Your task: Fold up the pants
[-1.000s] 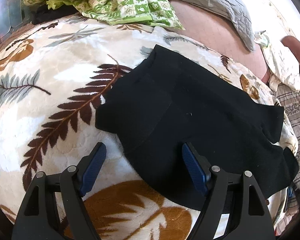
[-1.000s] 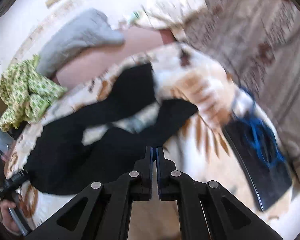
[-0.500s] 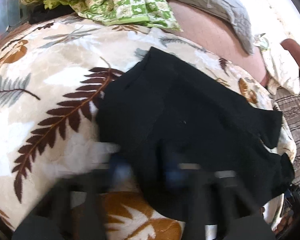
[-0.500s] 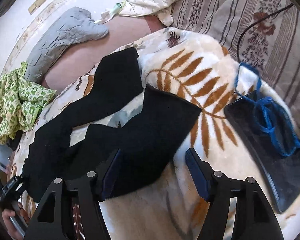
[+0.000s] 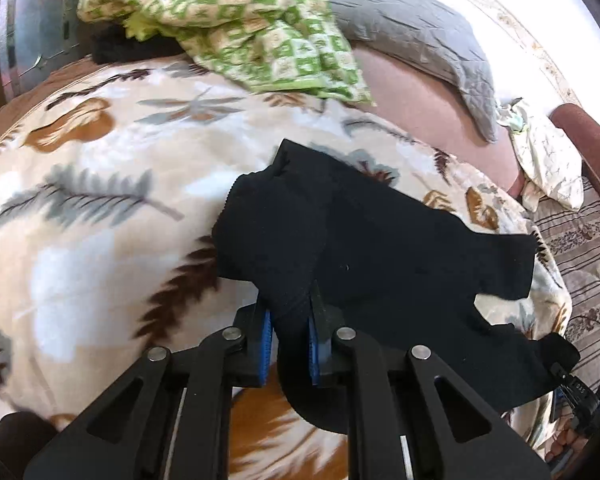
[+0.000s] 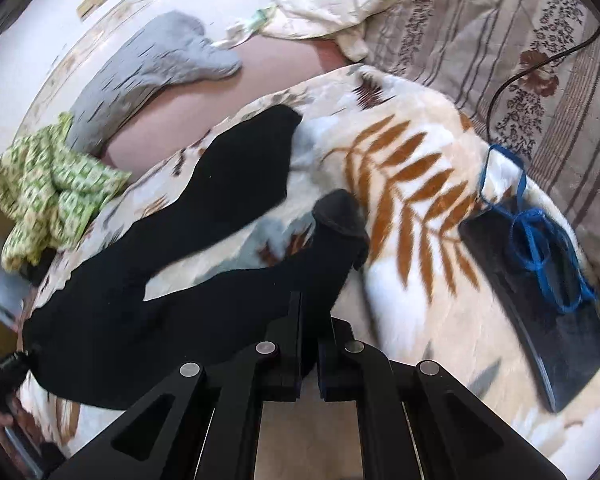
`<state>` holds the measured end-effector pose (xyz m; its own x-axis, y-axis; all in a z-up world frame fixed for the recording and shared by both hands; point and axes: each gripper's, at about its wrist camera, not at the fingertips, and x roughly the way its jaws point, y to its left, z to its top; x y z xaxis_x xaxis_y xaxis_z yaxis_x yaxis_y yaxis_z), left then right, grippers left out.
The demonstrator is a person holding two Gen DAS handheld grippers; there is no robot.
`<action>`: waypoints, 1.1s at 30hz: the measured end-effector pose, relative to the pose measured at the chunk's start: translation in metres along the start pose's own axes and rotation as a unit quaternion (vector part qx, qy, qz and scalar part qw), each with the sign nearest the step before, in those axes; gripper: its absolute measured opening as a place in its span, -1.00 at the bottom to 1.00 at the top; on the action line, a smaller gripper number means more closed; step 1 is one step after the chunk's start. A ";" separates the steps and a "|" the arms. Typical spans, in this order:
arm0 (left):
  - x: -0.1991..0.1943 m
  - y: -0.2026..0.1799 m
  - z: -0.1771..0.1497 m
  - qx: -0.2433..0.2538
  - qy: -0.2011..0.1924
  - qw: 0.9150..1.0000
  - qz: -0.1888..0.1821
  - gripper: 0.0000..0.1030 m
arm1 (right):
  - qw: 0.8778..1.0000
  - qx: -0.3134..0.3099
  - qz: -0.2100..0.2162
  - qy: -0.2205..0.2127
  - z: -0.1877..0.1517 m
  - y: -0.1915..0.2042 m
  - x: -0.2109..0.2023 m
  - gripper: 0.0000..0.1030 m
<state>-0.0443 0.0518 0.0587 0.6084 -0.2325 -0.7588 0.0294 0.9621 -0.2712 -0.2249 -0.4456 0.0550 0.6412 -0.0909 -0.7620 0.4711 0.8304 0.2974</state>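
Black pants [image 5: 400, 248] lie on a leaf-print blanket [image 5: 100, 200]. The left gripper [image 5: 290, 320] has just clamped the waist end, bunching it. Only the right view shows the right gripper [image 6: 310, 320] pinching what seems a leg hem, beside a blue-corded black pad [image 6: 540, 320].
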 end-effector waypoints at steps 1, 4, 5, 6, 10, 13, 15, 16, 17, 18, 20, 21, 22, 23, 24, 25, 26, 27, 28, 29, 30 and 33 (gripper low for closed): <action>0.001 0.004 -0.003 0.001 0.006 1.000 0.005 -0.77 | 1.000 -0.003 -0.004 0.010 -0.005 -0.001 0.002 -0.92; 0.013 0.015 -0.016 0.004 0.037 0.999 0.014 -0.69 | 0.999 -0.005 -0.033 0.041 -0.014 -0.006 0.013 -0.80; 0.013 0.018 -0.019 0.001 0.040 0.999 0.016 -0.66 | 0.998 0.004 -0.046 0.039 -0.015 -0.010 0.012 -0.68; 0.011 0.022 -0.021 -0.002 0.039 0.999 0.020 -0.55 | 0.998 0.012 -0.051 0.034 -0.014 -0.013 0.008 -0.61; -0.003 0.030 -0.019 -0.007 0.019 0.999 0.036 -0.34 | 0.997 -0.009 -0.076 -0.006 -0.003 -0.006 -0.016 -0.53; -0.015 0.030 -0.014 0.004 0.000 0.999 0.054 -0.20 | 0.998 -0.034 -0.041 -0.021 0.007 0.011 -0.023 -0.30; -0.023 0.030 -0.010 0.009 -0.012 0.998 0.060 0.09 | 0.998 -0.052 -0.004 -0.018 0.007 0.027 -0.022 -0.09; -0.026 0.030 -0.009 0.008 -0.018 0.998 0.054 0.22 | 0.997 -0.068 0.016 -0.016 0.005 0.038 -0.020 -0.05; -0.028 0.030 -0.007 0.008 -0.020 0.999 0.050 0.24 | 0.996 -0.079 0.026 -0.011 0.003 0.047 -0.017 -0.05; -0.026 0.029 -0.005 0.009 -0.019 0.999 0.050 0.24 | 0.995 -0.095 0.037 -0.002 -0.001 0.058 -0.011 -0.05; -0.023 0.026 -0.005 0.015 -0.017 0.998 0.053 0.24 | 0.992 -0.118 0.042 0.012 -0.007 0.079 0.002 -0.05; -0.021 0.025 -0.004 0.017 -0.014 0.998 0.053 0.24 | 0.991 -0.126 0.044 0.019 -0.010 0.086 0.007 -0.05; -0.018 0.024 -0.005 0.018 -0.009 0.998 0.051 0.24 | 0.989 -0.135 0.052 0.030 -0.013 0.095 0.016 -0.05; -0.014 0.023 -0.005 0.019 -0.005 0.999 0.049 0.24 | 0.988 -0.139 0.056 0.039 -0.017 0.100 0.022 -0.05; -0.010 0.020 -0.005 0.024 0.000 0.999 0.046 0.27 | 0.987 -0.145 0.058 0.047 -0.020 0.104 0.029 -0.05; -0.005 0.018 -0.006 0.030 0.006 0.998 0.046 0.31 | 0.984 -0.155 0.060 0.063 -0.025 0.110 0.038 -0.05; 0.000 0.016 -0.007 0.034 0.012 0.998 0.049 0.32 | 0.983 -0.160 0.058 0.073 -0.028 0.113 0.046 -0.05; 0.006 0.014 -0.008 0.037 0.020 0.998 0.053 0.33 | 0.981 -0.168 0.051 0.085 -0.031 0.117 0.055 -0.05; 0.009 0.014 -0.009 0.039 0.025 0.998 0.053 0.37 | 0.980 -0.174 0.045 0.086 -0.033 0.119 0.058 -0.05; 0.015 0.013 -0.009 0.042 0.036 0.997 0.051 0.42 | 0.978 -0.186 0.040 0.082 -0.034 0.123 0.058 -0.03; 0.017 0.013 -0.009 0.043 0.041 0.997 0.051 0.45 | 0.977 -0.192 0.042 0.081 -0.033 0.125 0.055 -0.02; 0.019 0.011 -0.001 0.050 0.041 0.997 0.052 0.45 | 0.976 -0.192 0.068 0.071 -0.019 0.129 0.048 0.01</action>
<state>-0.0331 0.0581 0.0405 0.5458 -0.1369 -0.8267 0.0513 0.9902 -0.1301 -0.1453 -0.3322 0.0461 0.5791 0.0884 -0.8104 0.1082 0.9770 0.1840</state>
